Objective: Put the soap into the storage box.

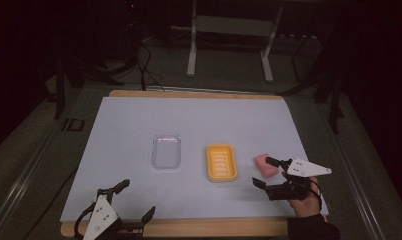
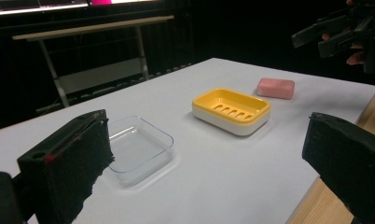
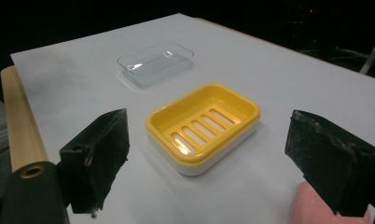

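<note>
A dark room surrounds the white counter (image 1: 139, 125). Just right of the yellow soap dish (image 1: 222, 162), the pink soap (image 1: 265, 165) is straddled by the right gripper (image 1: 262, 172), jaws open and empty; an off-centre closing could squirt it away. The left gripper (image 1: 137, 199) is held open, empty.

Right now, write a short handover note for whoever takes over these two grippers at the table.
Right gripper: open, nothing held, jaws either side of the pink soap, which lies on the white table cover.
Left gripper: open, empty, at the near left edge of the table.
Yellow soap dish: empty, mid-table, just left of the soap.
Clear lid: lying apart, left of the dish.
Done: nothing placed so far; the soap is not gripped.
Left, most likely: grip the soap, set it in the dish, then perhaps fit the lid.
</note>
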`<state>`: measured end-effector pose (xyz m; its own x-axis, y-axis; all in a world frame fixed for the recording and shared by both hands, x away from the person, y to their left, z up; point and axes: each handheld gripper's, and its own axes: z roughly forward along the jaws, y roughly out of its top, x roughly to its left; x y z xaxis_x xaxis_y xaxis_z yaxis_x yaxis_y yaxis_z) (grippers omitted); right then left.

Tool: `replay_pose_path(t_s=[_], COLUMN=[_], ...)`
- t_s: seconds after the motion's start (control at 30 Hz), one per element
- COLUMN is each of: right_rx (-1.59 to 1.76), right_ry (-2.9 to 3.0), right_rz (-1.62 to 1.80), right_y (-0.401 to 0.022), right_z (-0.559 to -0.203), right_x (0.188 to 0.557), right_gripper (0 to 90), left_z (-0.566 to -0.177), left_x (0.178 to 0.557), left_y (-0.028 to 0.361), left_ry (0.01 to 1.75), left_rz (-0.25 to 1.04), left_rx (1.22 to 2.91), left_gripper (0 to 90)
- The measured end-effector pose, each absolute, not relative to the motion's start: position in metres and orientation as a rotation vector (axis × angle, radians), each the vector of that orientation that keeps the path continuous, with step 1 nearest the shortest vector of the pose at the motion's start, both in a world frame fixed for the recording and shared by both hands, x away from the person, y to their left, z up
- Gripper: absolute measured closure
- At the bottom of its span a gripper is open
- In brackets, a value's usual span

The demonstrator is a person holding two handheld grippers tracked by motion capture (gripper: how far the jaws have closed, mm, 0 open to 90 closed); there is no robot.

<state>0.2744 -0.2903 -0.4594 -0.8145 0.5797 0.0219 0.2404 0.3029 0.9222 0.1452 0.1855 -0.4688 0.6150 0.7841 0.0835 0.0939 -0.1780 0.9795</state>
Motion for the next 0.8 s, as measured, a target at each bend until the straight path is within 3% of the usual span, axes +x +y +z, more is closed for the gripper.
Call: replay_pose_path(t_s=[0.8], right_rx=[0.714], right_ry=[2.553], right_rz=[1.188], right_y=[-0.282], right_z=[-0.482], right_x=[0.289], right_gripper=[13.2], left_z=[-0.471], left_x=[0.146], left_y=[0.182], left_ry=[0.734], left_rz=[0.741], left_rx=[1.687], left_gripper=[1.9])
